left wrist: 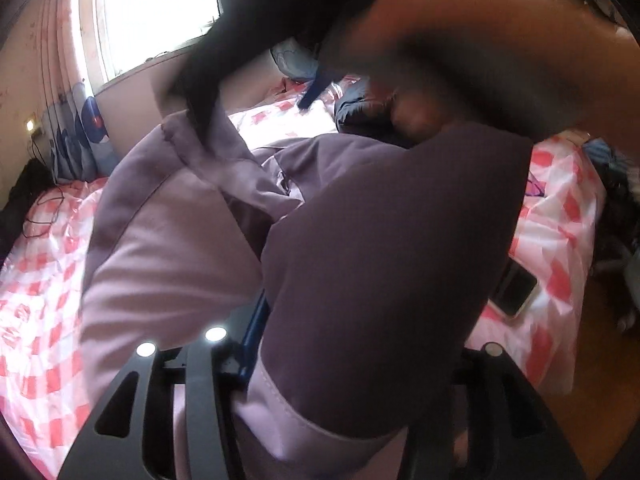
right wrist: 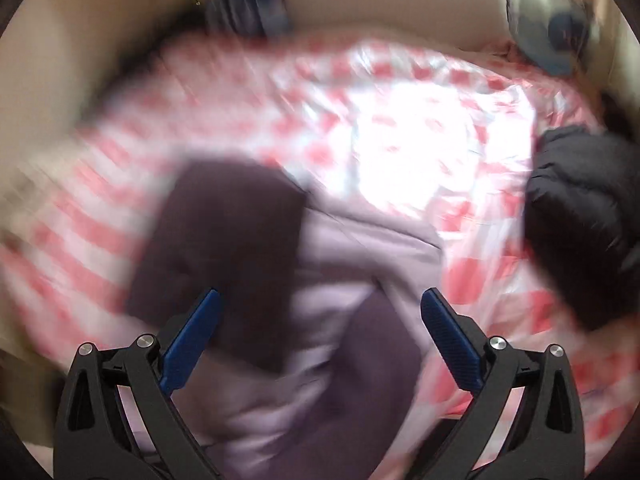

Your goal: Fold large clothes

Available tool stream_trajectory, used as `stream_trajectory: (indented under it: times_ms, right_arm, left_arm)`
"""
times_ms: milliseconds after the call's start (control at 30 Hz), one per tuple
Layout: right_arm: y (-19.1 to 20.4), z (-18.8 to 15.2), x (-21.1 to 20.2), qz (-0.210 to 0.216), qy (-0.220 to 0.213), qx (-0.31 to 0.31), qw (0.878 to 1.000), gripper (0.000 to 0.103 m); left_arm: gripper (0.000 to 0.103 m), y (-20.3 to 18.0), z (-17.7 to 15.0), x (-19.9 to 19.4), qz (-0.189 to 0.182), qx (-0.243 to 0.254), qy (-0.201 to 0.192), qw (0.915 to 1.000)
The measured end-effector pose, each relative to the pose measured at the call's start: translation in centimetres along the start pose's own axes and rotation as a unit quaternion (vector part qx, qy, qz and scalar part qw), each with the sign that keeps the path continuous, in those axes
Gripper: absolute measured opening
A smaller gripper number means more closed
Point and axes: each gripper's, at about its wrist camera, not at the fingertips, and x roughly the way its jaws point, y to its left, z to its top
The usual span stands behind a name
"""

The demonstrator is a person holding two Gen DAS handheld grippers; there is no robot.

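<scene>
Now purple jacket (left wrist: 380,240) is clamped in left tongs (left wrist: 256,344); right tongs (right wrist: 320,312) gape wide above it on bed (right wrist: 420,128).

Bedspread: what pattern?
Pink-and-white checks on the bedspread; clearest in the left wrist view.

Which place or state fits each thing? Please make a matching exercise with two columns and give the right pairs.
Things:
1. purple garment
2. right gripper
3. phone
4. dark padded jacket

Places or states:
A. lies dark-screened on the checked bedcover, near the bed's edge
B. open, with nothing pressed between its blue pads
C. bunched at the right side of the bed
D. draped over the left gripper

Pairs: 1-D, 2-B, 3-A, 4-C
</scene>
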Motion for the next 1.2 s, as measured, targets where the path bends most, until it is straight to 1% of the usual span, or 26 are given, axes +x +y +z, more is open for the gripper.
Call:
stream_trajectory:
  times_ms: [67, 100, 167, 200, 233, 267, 333, 367, 400, 467, 500, 533, 567, 600, 633, 700, 767, 800, 867, 900, 967, 1000, 1033, 1100, 1133, 1200]
  right_arm:
    - [-0.5, -0.9, 3.4, -0.007, 0.028, 0.018, 0.999, 0.097]
    - [-1.6, -1.6, 4.5, 0.002, 0.031, 0.041, 0.999, 0.097]
    - [-3.1, -3.6, 5.2, 0.006, 0.029, 0.07, 0.997, 0.097]
    - [-3.6, -4.6, 5.5, 0.01, 0.026, 0.075, 0.997, 0.097]
    - [-3.6, -5.3, 5.7, 0.005, 0.024, 0.074, 0.997, 0.097]
    - [-3.4, -5.9, 5.7, -0.002, 0.022, 0.07, 0.997, 0.097]
    - [-3.7, -7.3, 5.6, -0.004, -0.006, 0.075, 0.997, 0.097]
    - [-3.8, -7.4, 5.6, -0.003, -0.018, 0.078, 0.997, 0.097]
    - [-3.7, -8.1, 5.6, -0.001, -0.034, 0.082, 0.996, 0.097]
    - [-4.2, -8.8, 6.0, 0.016, -0.038, 0.089, 0.995, 0.097]
    - [-5.0, -8.7, 6.3, 0.035, -0.02, 0.095, 0.995, 0.097]
    - [-5.8, -8.2, 6.1, 0.041, -0.004, 0.099, 0.994, 0.097]
    - [-6.5, -7.6, 5.5, 0.032, 0.007, 0.104, 0.994, 0.097]
    - [-6.9, -6.6, 4.0, -0.007, 0.016, 0.101, 0.995, 0.097]
    - [-6.8, -5.7, 2.5, -0.017, 0.008, 0.094, 0.995, 0.097]
    - [-6.1, -3.7, 0.1, 0.01, -0.018, 0.098, 0.995, 0.097]
    - [-5.0, -2.2, 0.0, 0.066, -0.022, 0.115, 0.991, 0.097]
    - [-4.4, -1.8, 1.0, 0.063, -0.02, 0.122, 0.99, 0.097]
    - [-3.1, -2.0, 4.2, -0.004, -0.03, 0.111, 0.993, 0.097]
    - [-3.1, -3.2, 7.4, -0.012, -0.036, 0.114, 0.993, 0.097]
    - [-4.6, -5.7, 9.9, 0.021, -0.063, 0.162, 0.984, 0.097]
    - [-5.2, -6.2, 9.7, 0.028, -0.072, 0.174, 0.982, 0.097]
    - [-5.2, -5.9, 9.6, 0.027, -0.067, 0.169, 0.983, 0.097]
    - [-5.2, -5.1, 8.5, 0.015, -0.032, 0.149, 0.988, 0.097]
    - [-5.2, -4.6, 7.2, 0.003, -0.028, 0.144, 0.989, 0.097]
    - [-4.5, -4.8, 3.4, -0.012, -0.057, 0.128, 0.99, 0.097]
  left_arm:
    - [0.051, 0.6, 0.6, 0.1, -0.017, 0.005, 0.012, 0.9998]
    - [0.051, 1.6, 0.1, -1.2, -0.044, -0.005, 0.016, 0.9989]
    - [0.051, 3.5, -0.9, -3.7, -0.098, -0.042, 0.024, 0.9941]
    - [0.051, 5.6, -0.9, -5.1, -0.123, -0.082, 0.019, 0.9889]
    - [0.051, 7.7, -0.5, -5.6, -0.13, -0.114, 0.011, 0.985]
    - [0.051, 10.1, -0.1, -6.3, -0.133, -0.157, -0.003, 0.9785]
    - [0.052, 13.6, 1.1, -5.8, -0.132, -0.21, -0.024, 0.9686]
    - [0.054, 14.4, 1.6, -5.2, -0.126, -0.222, -0.029, 0.9664]
    - [0.055, 15.2, 2.4, -3.3, -0.133, -0.229, -0.028, 0.9638]
    - [0.055, 14.5, 2.8, -0.3, -0.145, -0.222, -0.001, 0.9642]
    - [0.055, 13.5, 2.6, 2.1, -0.163, -0.211, 0.032, 0.9631]
    - [0.055, 12.2, 2.2, 3.6, -0.169, -0.198, 0.056, 0.9638]
    - [0.055, 11.0, 1.9, 3.7, -0.154, -0.181, 0.054, 0.9699]
    - [0.055, 9.8, 1.6, 3.5, -0.132, -0.154, 0.05, 0.978]
    - [0.056, 9.5, 1.4, 3.3, -0.126, -0.145, 0.046, 0.9803]
    - [0.056, 9.5, 1.1, 3.4, -0.127, -0.15, 0.045, 0.9794]
    - [0.056, 9.2, 0.9, 3.4, -0.121, -0.147, 0.045, 0.9808]
    - [0.056, 8.8, 0.8, 3.4, -0.116, -0.142, 0.044, 0.9821]
    - [0.056, 8.5, 0.6, 3.2, -0.108, -0.134, 0.037, 0.9845]
    - [0.057, 8.6, 0.4, 3.2, -0.11, -0.135, 0.033, 0.9842]
    - [0.056, 9.0, 0.3, 3.6, -0.13, -0.145, 0.039, 0.9801]
    - [0.056, 9.1, 0.3, 3.7, -0.134, -0.148, 0.042, 0.9789]
    - [0.057, 8.9, 0.2, 3.8, -0.131, -0.147, 0.043, 0.9795]
    - [0.057, 8.4, 0.0, 3.7, -0.118, -0.135, 0.043, 0.9828]
    - [0.057, 8.5, -0.1, 3.6, -0.116, -0.136, 0.04, 0.983]
    - [0.057, 8.8, -0.4, 3.5, -0.117, -0.14, 0.036, 0.9825]
